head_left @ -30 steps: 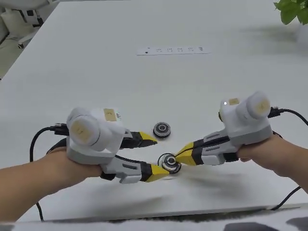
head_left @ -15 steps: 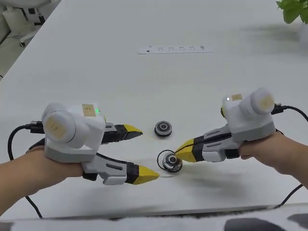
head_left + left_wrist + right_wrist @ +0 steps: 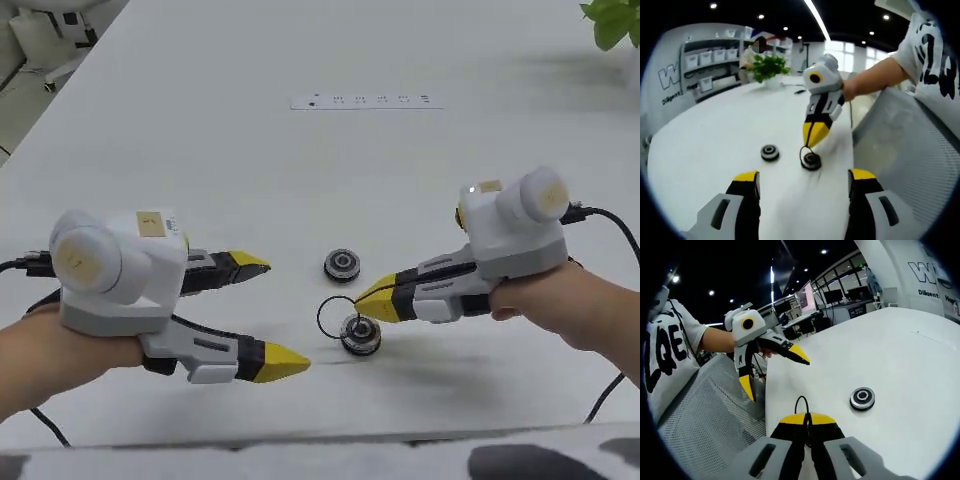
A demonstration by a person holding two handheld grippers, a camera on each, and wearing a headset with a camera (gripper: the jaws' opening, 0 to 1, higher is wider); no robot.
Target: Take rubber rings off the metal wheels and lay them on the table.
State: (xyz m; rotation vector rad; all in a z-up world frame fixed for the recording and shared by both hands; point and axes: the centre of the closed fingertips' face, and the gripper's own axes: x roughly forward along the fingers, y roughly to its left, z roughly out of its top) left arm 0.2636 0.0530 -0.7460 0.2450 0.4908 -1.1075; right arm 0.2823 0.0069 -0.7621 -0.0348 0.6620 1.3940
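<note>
Two metal wheels (image 3: 342,264) (image 3: 360,335), one rubber ring (image 3: 319,317)

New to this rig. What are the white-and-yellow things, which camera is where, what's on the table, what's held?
No robot here: a person holds a white two-jaw gripper with yellow tips in each hand. The wide picture comes from a headset camera looking down at the white table; the two round ones come from cameras riding on the grippers. The left gripper is open and empty. The right gripper is shut on a thin black rubber ring that loops down to the nearer metal wheel; whether it is fully off I cannot tell. A second black-rimmed metal wheel lies further back, and a white power strip beyond it.
</note>
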